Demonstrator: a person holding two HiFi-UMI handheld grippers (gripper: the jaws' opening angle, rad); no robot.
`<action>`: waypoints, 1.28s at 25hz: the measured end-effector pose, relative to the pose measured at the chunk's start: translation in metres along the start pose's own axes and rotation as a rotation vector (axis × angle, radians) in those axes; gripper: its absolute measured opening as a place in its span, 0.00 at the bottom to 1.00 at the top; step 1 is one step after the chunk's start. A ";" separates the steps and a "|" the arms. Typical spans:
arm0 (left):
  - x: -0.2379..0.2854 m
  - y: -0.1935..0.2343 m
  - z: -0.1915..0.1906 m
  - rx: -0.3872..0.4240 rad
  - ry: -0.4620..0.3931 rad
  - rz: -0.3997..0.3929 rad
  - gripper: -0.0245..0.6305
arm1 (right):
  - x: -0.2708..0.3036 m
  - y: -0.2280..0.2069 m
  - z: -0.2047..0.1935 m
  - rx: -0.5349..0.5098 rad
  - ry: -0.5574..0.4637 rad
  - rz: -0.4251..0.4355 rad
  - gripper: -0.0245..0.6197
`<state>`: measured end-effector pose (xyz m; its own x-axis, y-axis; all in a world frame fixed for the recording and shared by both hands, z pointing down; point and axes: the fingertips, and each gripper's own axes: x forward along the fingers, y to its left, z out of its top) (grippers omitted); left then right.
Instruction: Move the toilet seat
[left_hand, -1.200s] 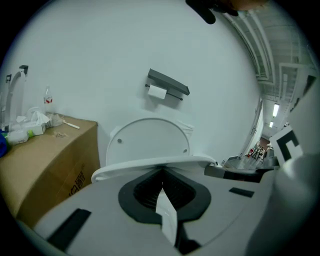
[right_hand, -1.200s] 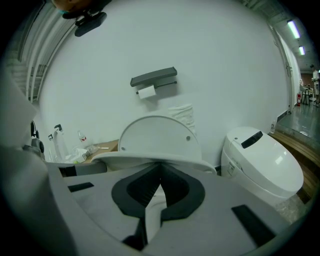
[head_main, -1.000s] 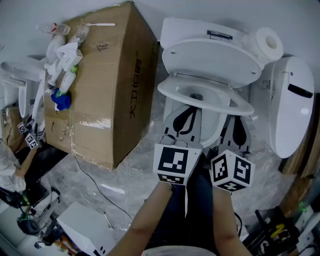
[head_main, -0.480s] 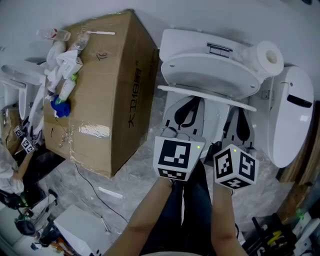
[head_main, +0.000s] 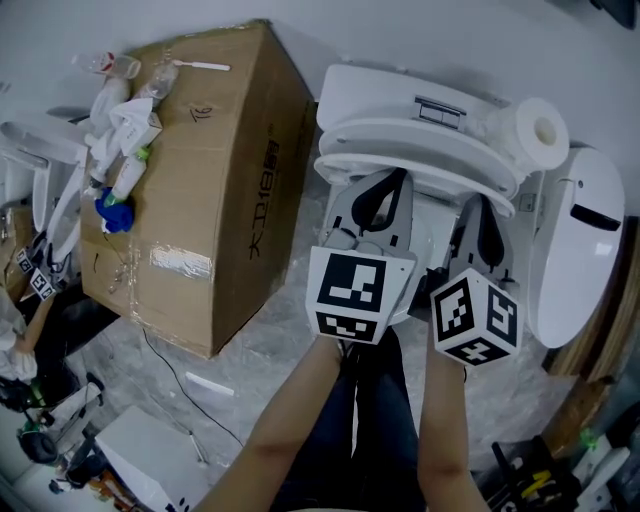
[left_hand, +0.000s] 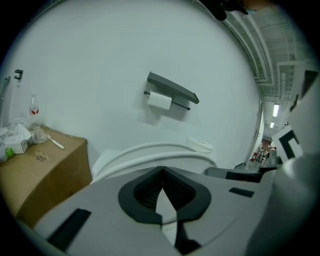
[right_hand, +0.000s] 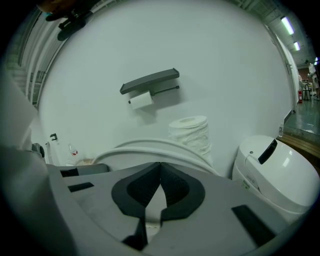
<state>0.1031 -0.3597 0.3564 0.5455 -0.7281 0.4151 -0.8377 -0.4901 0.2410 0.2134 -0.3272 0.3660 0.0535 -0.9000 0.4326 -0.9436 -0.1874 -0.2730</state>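
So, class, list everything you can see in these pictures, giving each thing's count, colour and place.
toilet: one, white, against the wall
toilet seat: one, white, raised close to the lid
toilet roll: one, white, on the cistern's right end
cardboard box: one, brown, left of the toilet
tubes and tissues: several, mostly white, on the box top
rounded container: one, white, right of the toilet
paper holder: one, grey, on the wall, white roll beneath
left gripper: one, grey and black, shut, empty, at the seat
right gripper: same, beside it
forearms: two, bottom of head view
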 end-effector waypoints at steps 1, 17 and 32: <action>0.002 0.001 0.001 0.002 0.000 0.002 0.06 | 0.002 0.000 0.001 -0.004 -0.002 0.001 0.06; 0.020 0.020 0.007 -0.010 0.005 0.035 0.06 | 0.027 -0.002 0.012 -0.015 -0.015 -0.006 0.06; 0.002 0.005 -0.005 0.007 0.016 0.007 0.06 | 0.002 -0.008 -0.003 -0.055 -0.008 -0.035 0.06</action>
<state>0.1003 -0.3608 0.3631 0.5390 -0.7238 0.4308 -0.8412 -0.4884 0.2318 0.2200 -0.3267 0.3714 0.0890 -0.8963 0.4345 -0.9577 -0.1968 -0.2099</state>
